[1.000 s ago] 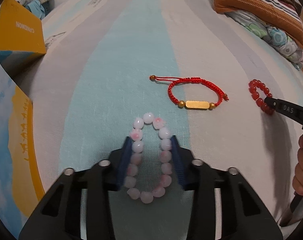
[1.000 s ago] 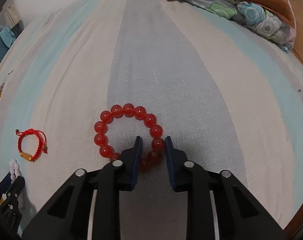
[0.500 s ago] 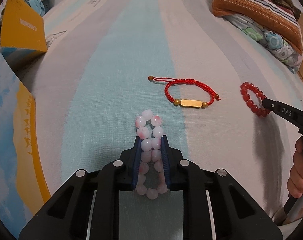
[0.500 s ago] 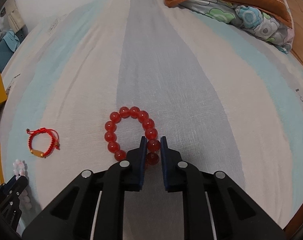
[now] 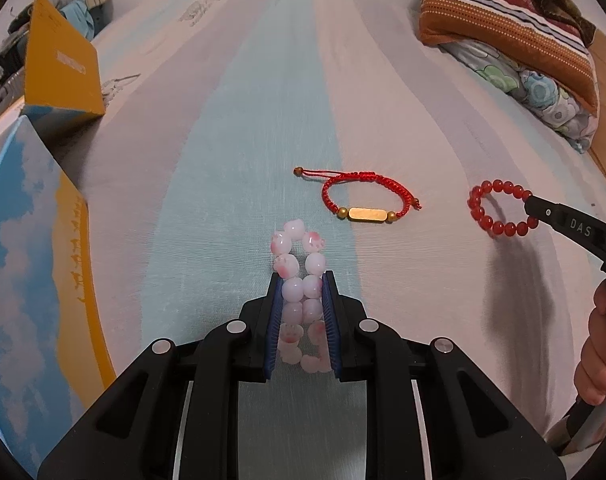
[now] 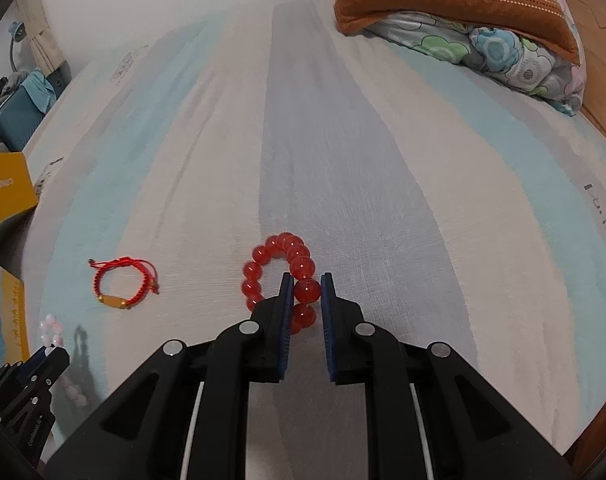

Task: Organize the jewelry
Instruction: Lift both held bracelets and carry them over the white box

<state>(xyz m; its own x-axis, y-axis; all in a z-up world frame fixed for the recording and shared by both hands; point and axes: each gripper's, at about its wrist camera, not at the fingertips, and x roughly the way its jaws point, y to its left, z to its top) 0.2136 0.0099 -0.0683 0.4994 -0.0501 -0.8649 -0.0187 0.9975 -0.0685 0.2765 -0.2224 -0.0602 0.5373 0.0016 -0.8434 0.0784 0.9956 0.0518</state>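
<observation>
Three bracelets on the bed — the left gripper fingers pinch the pink bead bracelet, the right gripper fingers clamp the red bead bracelet; one red cord bracelet lies beyond the left fingers — untouched.

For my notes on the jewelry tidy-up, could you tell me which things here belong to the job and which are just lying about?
Job:
- pink bead bracelet, clamped in left gripper
- red bead bracelet, clamped in right gripper
- red cord bracelet, on the striped sheet

Lying about:
- yellow box
- folded blankets

A home bedroom: a striped bedsheet spread wide, with folded quilts piled at its far corner.
</observation>
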